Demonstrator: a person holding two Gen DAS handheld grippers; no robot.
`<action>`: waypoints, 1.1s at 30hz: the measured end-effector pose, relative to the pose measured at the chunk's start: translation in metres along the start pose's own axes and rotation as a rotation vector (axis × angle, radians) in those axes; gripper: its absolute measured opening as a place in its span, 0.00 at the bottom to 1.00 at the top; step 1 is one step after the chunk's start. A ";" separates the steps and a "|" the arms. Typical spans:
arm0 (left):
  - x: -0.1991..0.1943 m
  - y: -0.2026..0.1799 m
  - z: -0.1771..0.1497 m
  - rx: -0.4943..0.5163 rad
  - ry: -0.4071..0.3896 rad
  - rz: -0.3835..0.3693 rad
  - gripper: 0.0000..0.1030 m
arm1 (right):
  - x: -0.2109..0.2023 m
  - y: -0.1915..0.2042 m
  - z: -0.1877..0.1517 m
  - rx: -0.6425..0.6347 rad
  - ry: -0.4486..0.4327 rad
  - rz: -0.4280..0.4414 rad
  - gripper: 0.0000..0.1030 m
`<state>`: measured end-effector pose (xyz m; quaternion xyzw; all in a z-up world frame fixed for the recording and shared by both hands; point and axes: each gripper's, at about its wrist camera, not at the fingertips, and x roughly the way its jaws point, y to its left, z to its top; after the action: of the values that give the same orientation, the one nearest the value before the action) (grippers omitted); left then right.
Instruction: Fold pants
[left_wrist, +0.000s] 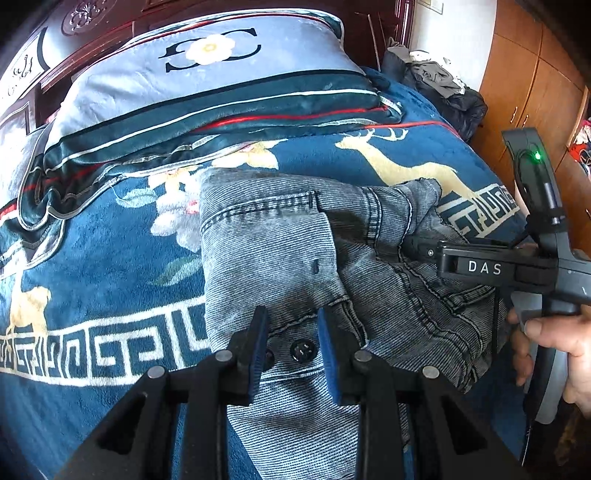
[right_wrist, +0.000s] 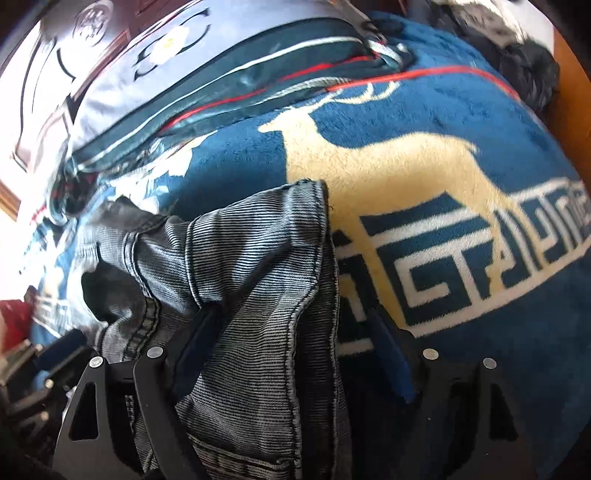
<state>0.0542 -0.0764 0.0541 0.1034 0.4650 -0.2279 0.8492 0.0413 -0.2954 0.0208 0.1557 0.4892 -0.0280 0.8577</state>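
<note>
We were midway through the fold: the pants (left_wrist: 295, 251), grey washed denim, lay bunched on the bed's blue blanket (left_wrist: 110, 266), just below the pillow (left_wrist: 207, 74), already doubled over once, with the waistband and its dark button (left_wrist: 302, 350) nearest the left wrist camera. The left hand-held gripper (left_wrist: 291, 343) stood narrow, its blue pads (left_wrist: 260, 343) either side of the waistband at the button; whether they pressed on the cloth we could not tell. The right hand-held gripper (right_wrist: 291, 354) stood wide, one finger on the denim and the other over the blanket, with the hemmed edge (right_wrist: 325, 236) of a leg lying loose between them, not pinched. We judged that the next move called for a fresh grip on that edge and a level carry across, so the layers stacked flush. The cloth looked thick and stiff, with heavy seams, rumpled near the crotch; it seemed likely to hold a crease but to bulge where layers piled.
</note>
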 end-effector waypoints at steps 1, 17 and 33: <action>-0.001 0.000 0.000 -0.003 0.000 0.000 0.29 | 0.000 0.001 0.000 -0.001 0.003 -0.005 0.77; -0.022 0.004 -0.037 -0.070 0.017 -0.033 0.46 | -0.070 0.017 -0.059 -0.089 -0.056 -0.018 0.77; -0.050 0.036 -0.048 -0.208 -0.029 -0.083 0.59 | -0.061 -0.011 -0.075 0.081 -0.042 0.136 0.80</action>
<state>0.0124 -0.0119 0.0688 -0.0081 0.4780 -0.2148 0.8517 -0.0549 -0.2907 0.0348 0.2224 0.4577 0.0071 0.8608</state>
